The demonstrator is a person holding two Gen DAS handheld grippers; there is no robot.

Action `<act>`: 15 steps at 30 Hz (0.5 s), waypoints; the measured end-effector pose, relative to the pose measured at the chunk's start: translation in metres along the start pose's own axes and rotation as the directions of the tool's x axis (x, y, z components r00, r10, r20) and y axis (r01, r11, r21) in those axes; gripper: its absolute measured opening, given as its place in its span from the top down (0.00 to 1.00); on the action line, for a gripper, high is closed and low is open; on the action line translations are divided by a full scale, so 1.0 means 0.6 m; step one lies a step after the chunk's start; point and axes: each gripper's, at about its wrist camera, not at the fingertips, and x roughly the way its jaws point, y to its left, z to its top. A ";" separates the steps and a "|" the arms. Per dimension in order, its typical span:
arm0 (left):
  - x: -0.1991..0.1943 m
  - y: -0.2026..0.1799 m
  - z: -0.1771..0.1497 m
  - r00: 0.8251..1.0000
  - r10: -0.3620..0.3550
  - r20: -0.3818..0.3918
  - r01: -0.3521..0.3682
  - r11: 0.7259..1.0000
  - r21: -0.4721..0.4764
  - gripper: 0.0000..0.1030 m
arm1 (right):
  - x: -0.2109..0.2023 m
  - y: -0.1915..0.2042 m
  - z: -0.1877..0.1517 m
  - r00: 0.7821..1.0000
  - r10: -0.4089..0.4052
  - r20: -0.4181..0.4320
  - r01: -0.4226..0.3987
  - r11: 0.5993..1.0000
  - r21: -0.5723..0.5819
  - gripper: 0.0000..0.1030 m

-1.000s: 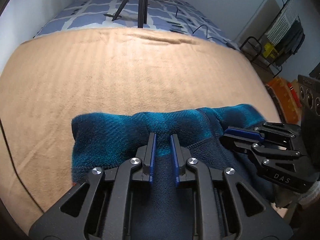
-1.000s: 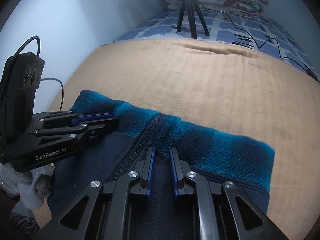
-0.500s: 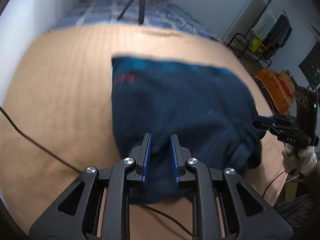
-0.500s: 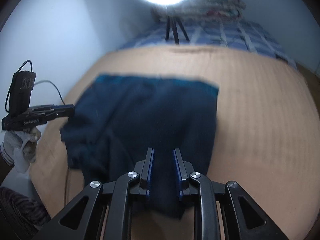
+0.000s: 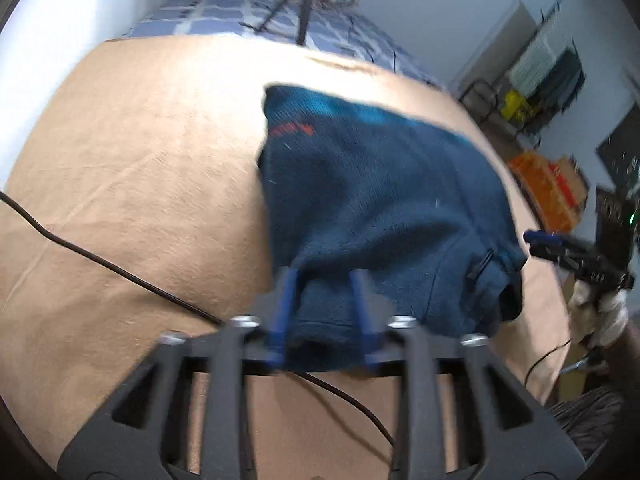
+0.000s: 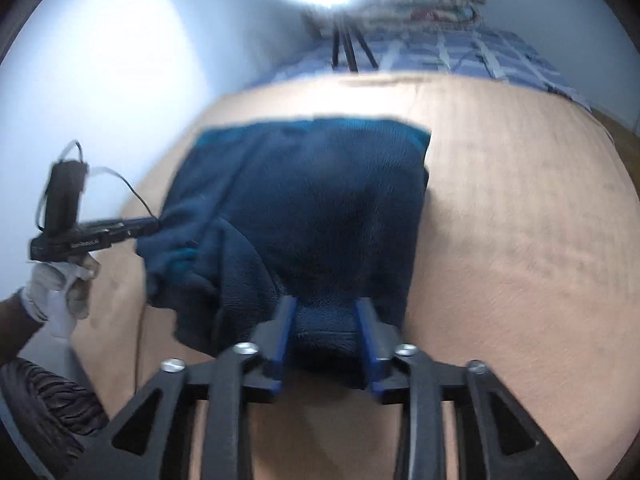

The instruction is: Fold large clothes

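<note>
Jaws of both grippers, left gripper (image 5: 323, 312) and right gripper (image 6: 325, 334), have just been opening half wide, releasing the fleece (image 5: 380, 200) so that the fold rests on the bed (image 5: 140, 160).

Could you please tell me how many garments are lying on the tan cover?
1: a blue fleece in the middle of the tan cover, its near edge between both tools' fingers. Others may be hidden underneath.

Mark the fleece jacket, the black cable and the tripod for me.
fleece jacket (image 5: 384, 200), left wrist view, middle of its dark blue top layer.
black cable (image 5: 100, 258), left wrist view, stretch lying on the tan blanket.
tripod (image 6: 352, 50), right wrist view, its legs.
</note>
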 end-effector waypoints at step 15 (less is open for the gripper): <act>0.068 0.119 0.063 0.966 -0.257 -0.020 0.229 0.892 -0.389 0.27 | 0.019 -0.110 0.025 0.996 0.043 0.082 -0.060 0.974 0.218 0.15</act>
